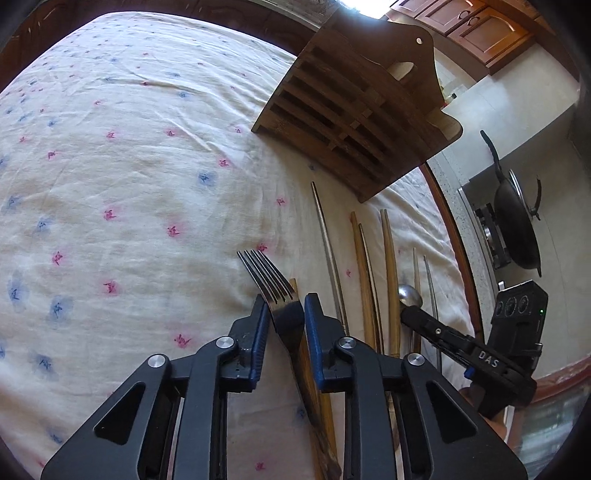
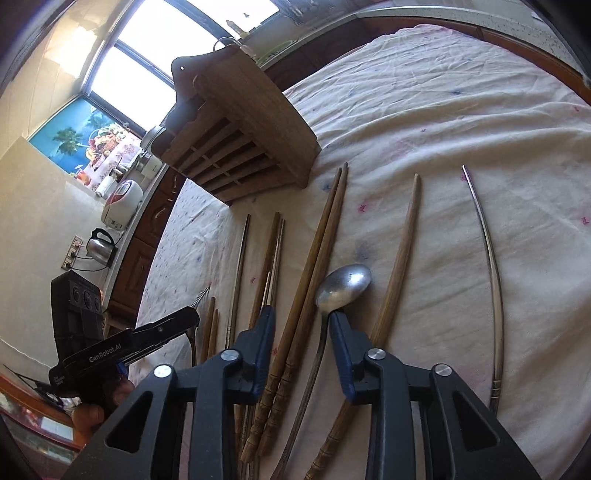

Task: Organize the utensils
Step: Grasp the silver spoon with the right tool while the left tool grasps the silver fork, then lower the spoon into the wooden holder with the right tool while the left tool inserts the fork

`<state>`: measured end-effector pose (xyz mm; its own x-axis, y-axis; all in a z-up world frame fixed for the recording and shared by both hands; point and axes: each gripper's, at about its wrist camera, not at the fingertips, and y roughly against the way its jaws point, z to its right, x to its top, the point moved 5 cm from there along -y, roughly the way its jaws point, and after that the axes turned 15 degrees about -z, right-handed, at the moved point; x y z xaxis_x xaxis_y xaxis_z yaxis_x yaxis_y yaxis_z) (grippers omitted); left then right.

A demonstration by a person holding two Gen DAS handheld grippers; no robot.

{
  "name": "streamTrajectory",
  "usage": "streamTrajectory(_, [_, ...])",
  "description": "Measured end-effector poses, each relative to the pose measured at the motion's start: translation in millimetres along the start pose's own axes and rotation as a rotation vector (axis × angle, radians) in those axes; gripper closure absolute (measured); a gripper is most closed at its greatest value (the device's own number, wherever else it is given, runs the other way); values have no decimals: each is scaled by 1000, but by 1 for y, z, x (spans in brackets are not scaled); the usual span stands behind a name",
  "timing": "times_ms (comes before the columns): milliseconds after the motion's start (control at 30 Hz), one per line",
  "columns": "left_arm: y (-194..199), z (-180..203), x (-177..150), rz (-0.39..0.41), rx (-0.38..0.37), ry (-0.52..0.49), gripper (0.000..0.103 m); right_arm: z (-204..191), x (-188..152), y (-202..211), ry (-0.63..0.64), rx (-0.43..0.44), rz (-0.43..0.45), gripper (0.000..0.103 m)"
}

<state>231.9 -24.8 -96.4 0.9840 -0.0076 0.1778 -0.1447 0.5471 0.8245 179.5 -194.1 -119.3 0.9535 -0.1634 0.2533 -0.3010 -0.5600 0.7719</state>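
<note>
Utensils lay parallel on the counter (image 1: 129,166) for picking: left gripper (image 1: 285,309) fingers clamped on the fork (image 1: 266,275), right gripper (image 2: 302,320) fingers straddled chopsticks (image 2: 314,254) beside the spoon (image 2: 343,286), grip unclear.

We look steeply down along each gripper's fingers, close above the tablecloth (image 1: 129,177). Both views share the wooden rack (image 1: 354,122) and the laid-out chopsticks (image 2: 317,251), seen from opposite sides

A home kitchen: wood cabinets (image 1: 476,26), a wok (image 1: 517,229) on the stove, a kettle (image 2: 100,246) and rice cooker (image 2: 122,202) along the counter.
</note>
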Motion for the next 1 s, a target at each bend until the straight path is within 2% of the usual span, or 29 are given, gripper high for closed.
streamTrajectory(33, [1, 0, -1, 1, 1, 0, 91, 2, 0, 0, -7, -2, -3, 98])
streamTrajectory(67, [2, 0, -3, 4, 6, -1, 98, 2, -2, 1, -12, 4, -2, 99])
streamTrajectory(233, [22, 3, -12, 49, -16, -12, 100, -8, -6, 19, 12, 12, 49, 100])
streamTrajectory(700, [106, 41, -27, 242, -47, -113, 101, -71, 3, 91, 166, -14, 252, 100])
streamTrajectory(1000, [132, 56, -23, 325, -16, -152, 101, -86, 10, 103, 217, -42, 300, 100])
